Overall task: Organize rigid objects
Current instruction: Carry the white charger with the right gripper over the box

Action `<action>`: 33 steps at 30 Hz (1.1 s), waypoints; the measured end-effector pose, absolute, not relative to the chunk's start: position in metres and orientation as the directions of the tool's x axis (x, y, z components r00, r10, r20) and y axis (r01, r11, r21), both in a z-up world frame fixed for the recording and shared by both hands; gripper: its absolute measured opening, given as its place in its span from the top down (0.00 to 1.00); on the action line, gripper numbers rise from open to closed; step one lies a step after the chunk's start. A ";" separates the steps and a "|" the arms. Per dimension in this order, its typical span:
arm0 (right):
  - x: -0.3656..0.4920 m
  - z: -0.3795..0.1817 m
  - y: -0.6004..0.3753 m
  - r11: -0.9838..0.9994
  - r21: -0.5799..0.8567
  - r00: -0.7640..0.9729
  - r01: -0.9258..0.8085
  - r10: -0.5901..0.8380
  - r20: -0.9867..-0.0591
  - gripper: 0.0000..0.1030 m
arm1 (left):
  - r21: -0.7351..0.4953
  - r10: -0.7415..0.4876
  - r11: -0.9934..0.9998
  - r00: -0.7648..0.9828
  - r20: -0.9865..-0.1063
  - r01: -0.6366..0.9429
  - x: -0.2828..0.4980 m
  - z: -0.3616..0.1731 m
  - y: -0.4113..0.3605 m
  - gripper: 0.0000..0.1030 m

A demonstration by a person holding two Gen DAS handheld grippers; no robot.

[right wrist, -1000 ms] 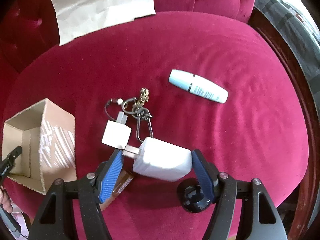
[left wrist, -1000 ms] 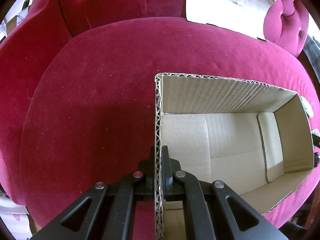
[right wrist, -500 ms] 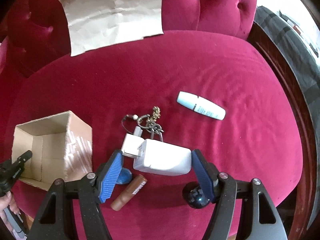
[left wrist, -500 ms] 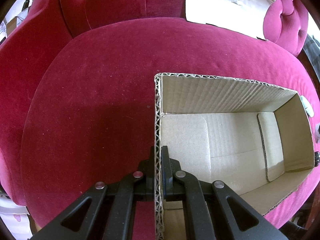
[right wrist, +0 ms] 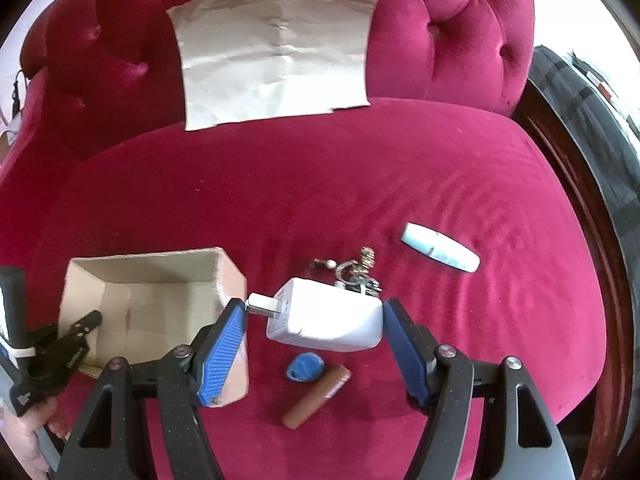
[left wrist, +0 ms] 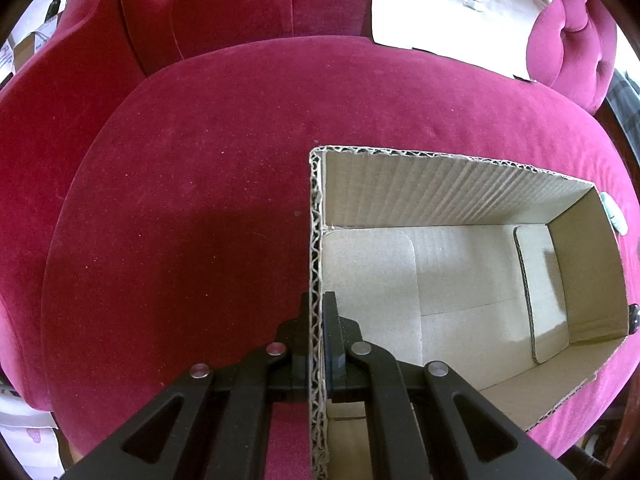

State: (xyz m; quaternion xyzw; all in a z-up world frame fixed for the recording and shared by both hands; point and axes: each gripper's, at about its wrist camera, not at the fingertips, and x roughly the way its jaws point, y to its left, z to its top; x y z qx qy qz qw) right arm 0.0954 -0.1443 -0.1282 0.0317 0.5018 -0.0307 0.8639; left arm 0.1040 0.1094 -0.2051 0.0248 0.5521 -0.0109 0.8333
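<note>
Right tongs [right wrist: 314, 320] clamp white charger [right wrist: 326, 322] lengthwise, lower centre of frame, off seat. Left tongs [left wrist: 318, 320] pinch box [left wrist: 460, 280] wall, bottom centre. Beyond charger: blue tag [right wrist: 303, 367], brown tube [right wrist: 316, 396], keys [right wrist: 352, 272], white tube [right wrist: 440, 253] on red seat [right wrist: 320, 184].

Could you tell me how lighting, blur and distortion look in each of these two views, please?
Left wrist view: sharp, fisheye-bowed, bright paper sheet washed out, sunlit patch inside the cardboard box. Right wrist view: slightly soft, white charger glaring between the blue pads, corners blown out.
</note>
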 end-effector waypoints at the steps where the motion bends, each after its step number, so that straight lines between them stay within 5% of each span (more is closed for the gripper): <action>1: 0.095 -0.126 -0.140 0.997 0.025 0.500 0.077 -0.017 -0.866 0.28 | 0.029 0.009 0.998 0.391 -0.920 0.047 0.104 -0.205 0.109 0.97; 33: 0.117 -0.146 -0.023 0.995 0.076 0.483 -0.072 0.101 -0.870 0.28 | -0.039 -0.052 0.998 0.384 -0.922 0.043 0.105 -0.205 0.132 0.97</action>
